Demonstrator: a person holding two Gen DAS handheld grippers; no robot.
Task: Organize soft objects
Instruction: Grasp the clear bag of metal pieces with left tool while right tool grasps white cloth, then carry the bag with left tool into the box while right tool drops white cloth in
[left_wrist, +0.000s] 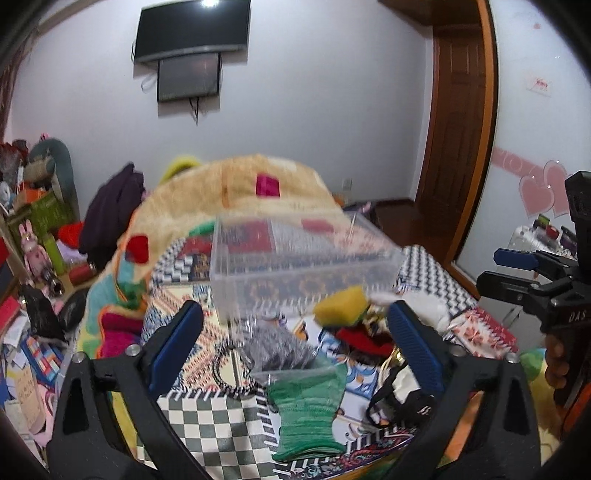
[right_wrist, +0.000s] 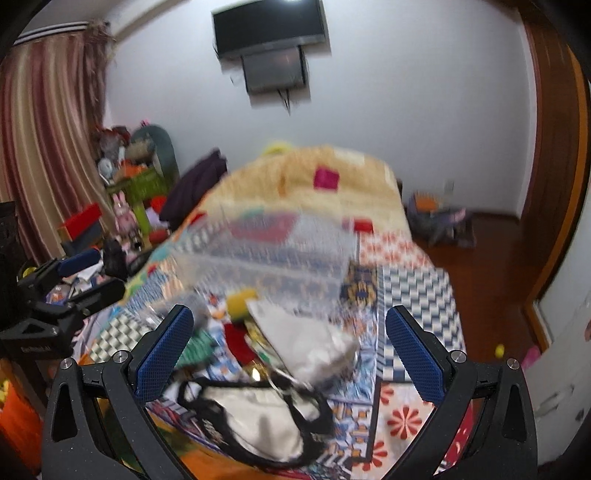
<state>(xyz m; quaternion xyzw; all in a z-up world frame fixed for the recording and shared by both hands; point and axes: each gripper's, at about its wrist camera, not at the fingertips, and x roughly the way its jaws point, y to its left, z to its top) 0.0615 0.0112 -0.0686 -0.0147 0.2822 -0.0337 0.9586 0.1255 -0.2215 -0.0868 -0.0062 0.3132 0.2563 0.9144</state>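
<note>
Both grippers hover over the bed, fingers spread wide, nothing held: left gripper (left_wrist: 295, 347), right gripper (right_wrist: 290, 347). Clear bin (left_wrist: 295, 266) sits on the patterned bedspread (left_wrist: 207, 417) at 12 o'clock from the left gripper, and looks empty, though blur makes that uncertain. The soft things lie in a loose heap just in front of the bin: green knit (left_wrist: 308, 413) at 6 o'clock, between the left fingers; grey knit (left_wrist: 275, 347) above it; yellow sponge (left_wrist: 341, 306) touching the bin's near wall at 1 o'clock; red cloth (left_wrist: 360, 339) beside it. In the right view, a grey-white cloth (right_wrist: 306, 343) and a black-trimmed white bag (right_wrist: 255, 417) lie between the fingers at 6 o'clock. Judgement: first pick is not yet made. Best to take the topmost loose piece, pinch a bunched fold rather than a flat edge, and lift clear over the bin's near rim before releasing. A coiled black hair tie (left_wrist: 229, 373) may snag the green knit. Bed edge falls off to wood floor (right_wrist: 491, 251) at 2 o'clock; open room lies there and above the heap.
</note>
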